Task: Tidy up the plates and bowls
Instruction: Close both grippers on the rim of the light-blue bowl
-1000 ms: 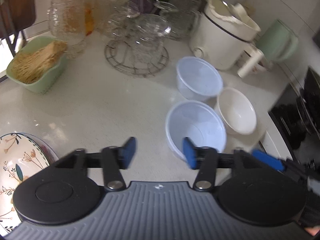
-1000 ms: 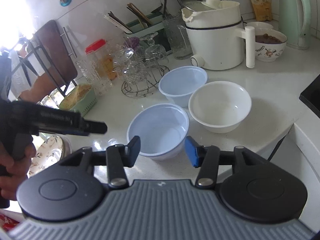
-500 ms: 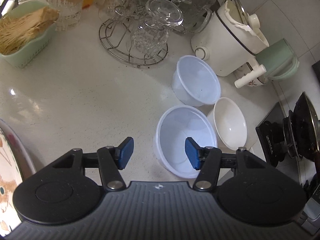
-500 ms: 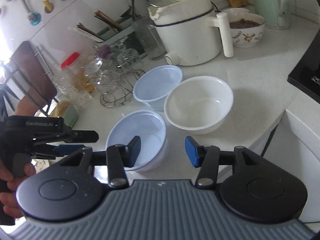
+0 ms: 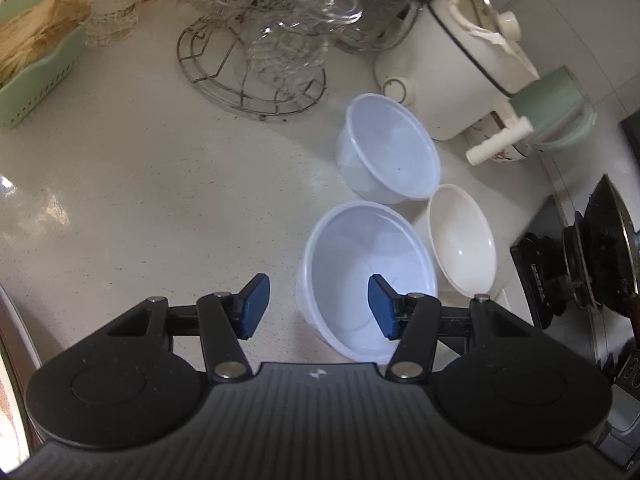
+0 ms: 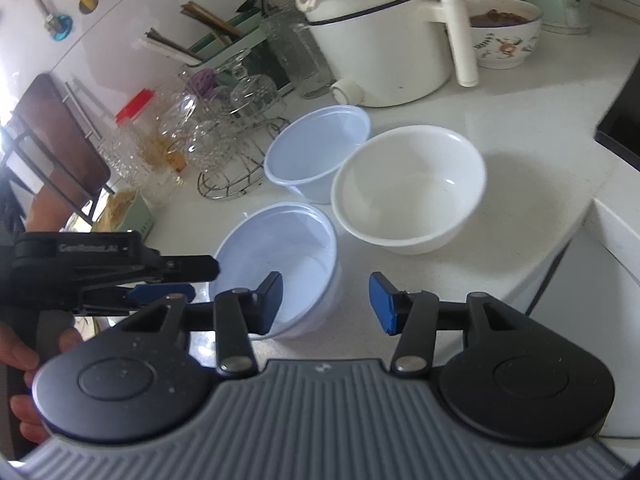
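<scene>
Nearby, glass rack (image 5: 256, 52) apparently crowds 3 bowls (image 5: 368, 268).

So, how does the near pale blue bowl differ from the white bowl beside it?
The near blue bowl is thin, translucent, bluish plastic; the white bowl is opaque and looks thicker. The blue bowl lies between the two open grippers, the left gripper straddling its rim; the white bowl stands further right, untouched. In the right wrist view the white bowl looks wider. Both are upright, empty, on the counter.

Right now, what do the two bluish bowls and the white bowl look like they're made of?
Near bluish bowl and far bluish bowl: likely thin plastic, translucent walls, thin rolled rims. White bowl: opaque, glossy with sharp highlights, thicker rim; probably ceramic, possibly melamine.
</scene>
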The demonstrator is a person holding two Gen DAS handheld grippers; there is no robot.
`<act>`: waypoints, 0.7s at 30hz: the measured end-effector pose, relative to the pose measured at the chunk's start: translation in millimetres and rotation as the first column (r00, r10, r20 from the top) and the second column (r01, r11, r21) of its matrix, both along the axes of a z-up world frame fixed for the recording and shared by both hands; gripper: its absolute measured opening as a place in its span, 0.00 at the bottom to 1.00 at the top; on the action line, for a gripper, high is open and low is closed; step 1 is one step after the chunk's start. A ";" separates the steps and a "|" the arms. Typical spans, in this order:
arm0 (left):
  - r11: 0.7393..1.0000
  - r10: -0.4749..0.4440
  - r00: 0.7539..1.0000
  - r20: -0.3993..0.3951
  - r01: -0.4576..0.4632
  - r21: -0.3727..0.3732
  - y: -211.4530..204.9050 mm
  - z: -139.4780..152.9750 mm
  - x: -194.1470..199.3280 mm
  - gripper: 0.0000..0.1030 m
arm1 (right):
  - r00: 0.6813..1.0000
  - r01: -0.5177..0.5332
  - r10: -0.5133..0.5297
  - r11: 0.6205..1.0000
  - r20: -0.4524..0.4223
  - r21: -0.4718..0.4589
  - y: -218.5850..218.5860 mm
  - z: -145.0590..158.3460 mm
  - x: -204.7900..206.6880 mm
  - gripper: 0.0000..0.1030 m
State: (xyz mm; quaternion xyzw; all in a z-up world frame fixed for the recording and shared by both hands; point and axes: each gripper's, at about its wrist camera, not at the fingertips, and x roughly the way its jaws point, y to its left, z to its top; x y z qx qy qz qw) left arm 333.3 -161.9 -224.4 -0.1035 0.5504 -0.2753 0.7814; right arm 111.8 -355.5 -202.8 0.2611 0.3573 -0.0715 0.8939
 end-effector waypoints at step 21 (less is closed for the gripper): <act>0.992 0.098 0.995 0.021 -0.100 0.071 2.1 -7.8 -6.1 0.12 | 0.994 -0.112 0.111 0.991 -0.017 -0.076 28.6 -13.5 24.0 0.22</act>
